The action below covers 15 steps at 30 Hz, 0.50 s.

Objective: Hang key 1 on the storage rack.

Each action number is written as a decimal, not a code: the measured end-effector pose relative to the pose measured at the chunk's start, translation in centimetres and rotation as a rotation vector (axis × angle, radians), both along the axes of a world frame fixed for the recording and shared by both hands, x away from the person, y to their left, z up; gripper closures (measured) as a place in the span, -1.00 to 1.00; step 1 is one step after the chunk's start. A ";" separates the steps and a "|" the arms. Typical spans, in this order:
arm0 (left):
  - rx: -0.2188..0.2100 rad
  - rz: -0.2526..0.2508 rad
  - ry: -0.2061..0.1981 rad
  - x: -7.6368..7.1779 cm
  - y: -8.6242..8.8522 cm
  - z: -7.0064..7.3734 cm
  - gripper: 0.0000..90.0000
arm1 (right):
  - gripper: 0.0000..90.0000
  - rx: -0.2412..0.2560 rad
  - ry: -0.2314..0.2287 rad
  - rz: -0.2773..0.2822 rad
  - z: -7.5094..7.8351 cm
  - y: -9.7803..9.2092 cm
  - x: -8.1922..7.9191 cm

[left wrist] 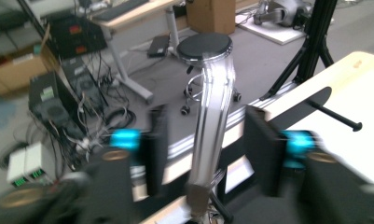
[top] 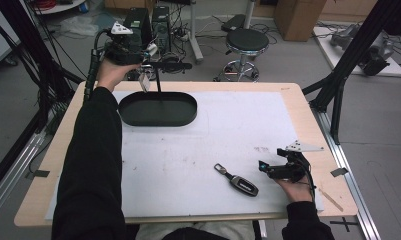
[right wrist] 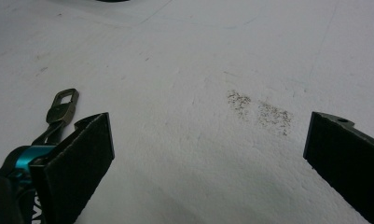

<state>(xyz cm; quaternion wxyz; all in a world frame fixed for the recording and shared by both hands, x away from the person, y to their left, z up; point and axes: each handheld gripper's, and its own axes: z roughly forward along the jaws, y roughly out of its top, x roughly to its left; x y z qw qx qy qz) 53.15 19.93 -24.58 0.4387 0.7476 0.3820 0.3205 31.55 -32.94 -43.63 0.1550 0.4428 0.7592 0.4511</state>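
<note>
Overhead, left gripper (top: 155, 64) fingers hang apart around a silver strap (left wrist: 212, 126).

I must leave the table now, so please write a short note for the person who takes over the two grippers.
Left gripper: raised over the far left corner, jaws apart on either side of a shiny metal strip; the picture is blurred, so I cannot tell if anything holds the strip.
Right gripper: open, low over the white mat at front right.
The key fob lies flat on the mat, beside the right gripper, untouched.
The black tray with its stand is at the back left.
Probably left: settle the strip, then pick up the fob.
</note>
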 end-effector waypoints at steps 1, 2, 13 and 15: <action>0.001 -0.007 0.013 -0.1 0.2 -0.1 -0.05 | -0.98 -0.001 -0.003 0.000 0.0 0.0 0.0; -0.016 -0.024 0.035 -0.1 0.4 -0.2 -0.18 | -0.98 -0.001 -0.003 -0.001 0.0 0.0 0.0; -0.100 -0.124 0.201 -0.7 1.6 -0.8 -0.89 | -0.98 -0.001 -0.004 -0.001 0.0 0.0 0.0; -0.110 -0.145 0.164 -1.4 1.6 -0.8 -0.89 | -0.98 0.001 -0.004 -0.004 0.1 0.0 0.0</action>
